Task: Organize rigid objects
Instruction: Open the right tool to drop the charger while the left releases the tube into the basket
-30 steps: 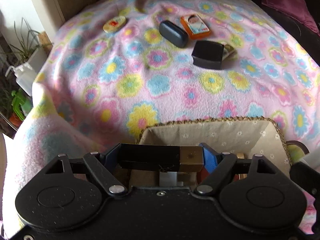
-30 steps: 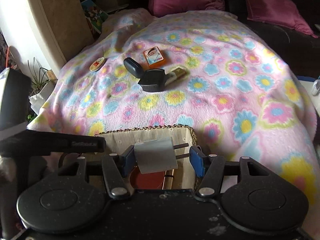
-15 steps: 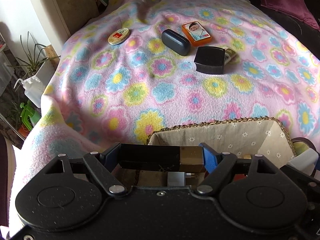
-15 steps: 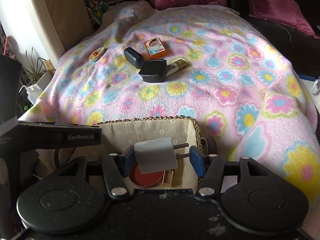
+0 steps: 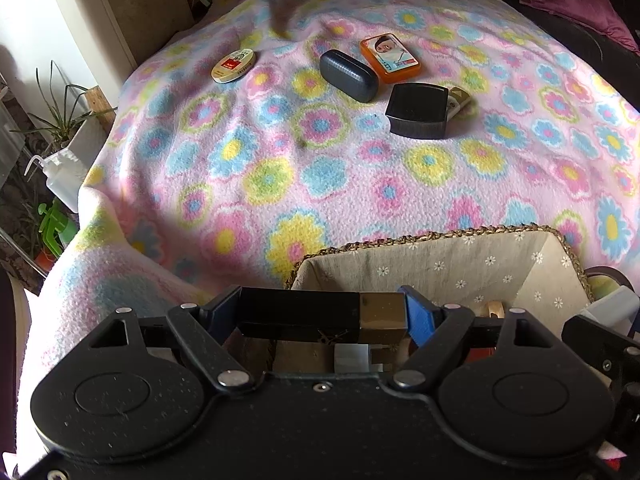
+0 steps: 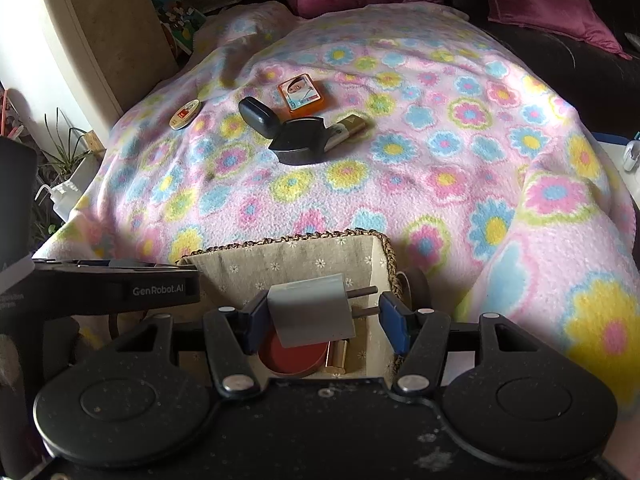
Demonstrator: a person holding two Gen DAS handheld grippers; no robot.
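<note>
Hovering over the lined basket [image 6: 304, 256] at the bed's near edge, the left claw [image 5: 322, 314] clamps a black-and-gold bar [image 5: 320, 312] and the right claw [image 6: 322, 320] pinches a grey plug [image 6: 310, 310] by its prongs; crowded together, they could collide or drop items outside.
</note>
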